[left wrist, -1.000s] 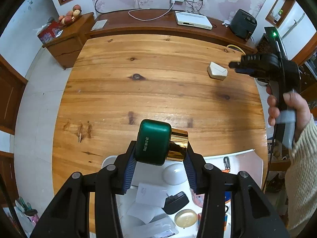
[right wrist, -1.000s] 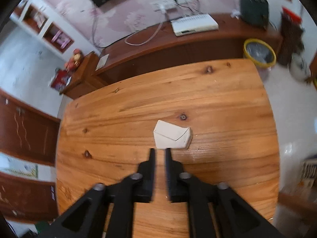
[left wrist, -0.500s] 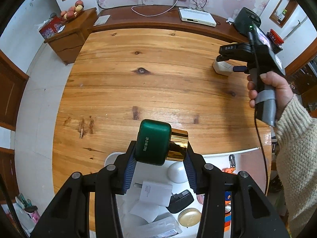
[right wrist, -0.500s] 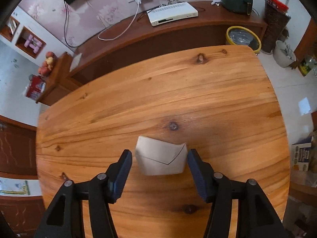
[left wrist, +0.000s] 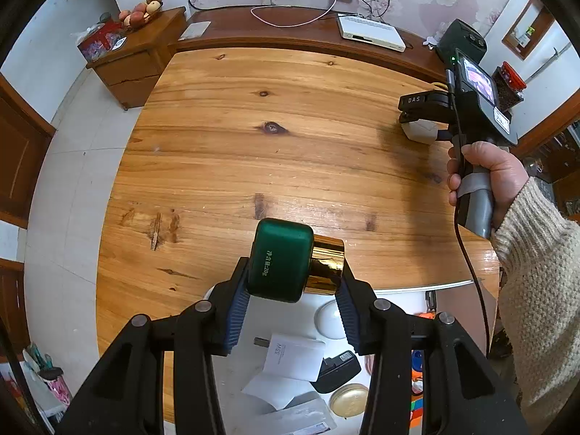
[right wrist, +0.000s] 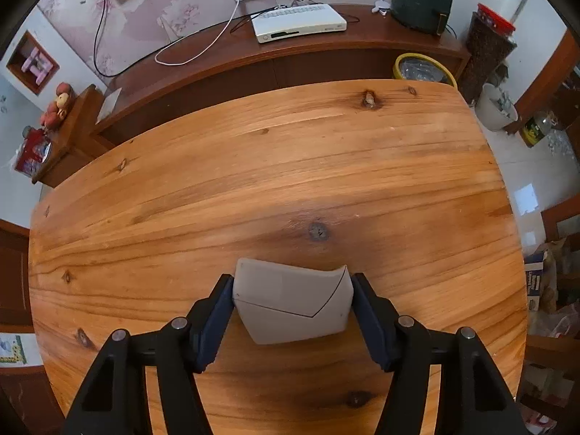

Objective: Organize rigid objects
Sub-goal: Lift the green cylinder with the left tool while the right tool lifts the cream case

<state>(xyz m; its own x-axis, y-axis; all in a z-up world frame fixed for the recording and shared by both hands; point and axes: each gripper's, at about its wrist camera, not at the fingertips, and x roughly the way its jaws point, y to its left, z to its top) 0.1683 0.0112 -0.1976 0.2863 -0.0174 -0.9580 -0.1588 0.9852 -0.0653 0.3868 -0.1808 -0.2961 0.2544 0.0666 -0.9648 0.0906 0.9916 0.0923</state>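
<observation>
- The left hand-held gripper (left wrist: 293, 299) is clamping a green jar (left wrist: 281, 259) with a gold cap (left wrist: 326, 266), held sideways between its ribbed blue pads (left wrist: 237, 313); the jar is hanging above the near edge of the wooden bench (left wrist: 290, 152).
- Below that jar, at the bench's near edge, a white tray (left wrist: 449, 293) is holding small things: a white dome-shaped piece (left wrist: 328, 322), a white charger block (left wrist: 293, 357), a black adapter (left wrist: 335, 371) and a round gold tin (left wrist: 349, 404).
- Far across the bench from the jar, toward its right side, a white box (right wrist: 293, 304) is lying on the wood.
- The right hand-held gripper (right wrist: 291, 320) is pointing steeply down over that box; its jaws have just been opening and are now standing apart, one on each side of the box, the pads sitting right at its sides. Whether they are pressing on it I cannot tell.
- In the left wrist view, a person's hand (left wrist: 485, 177) in a cream knitted sleeve (left wrist: 536, 264) is gripping the handle of the right hand-held gripper, to the right of the jar.
- Behind the bench, a dark sideboard (right wrist: 326, 54) is carrying a white set-top box (right wrist: 299, 21).
</observation>
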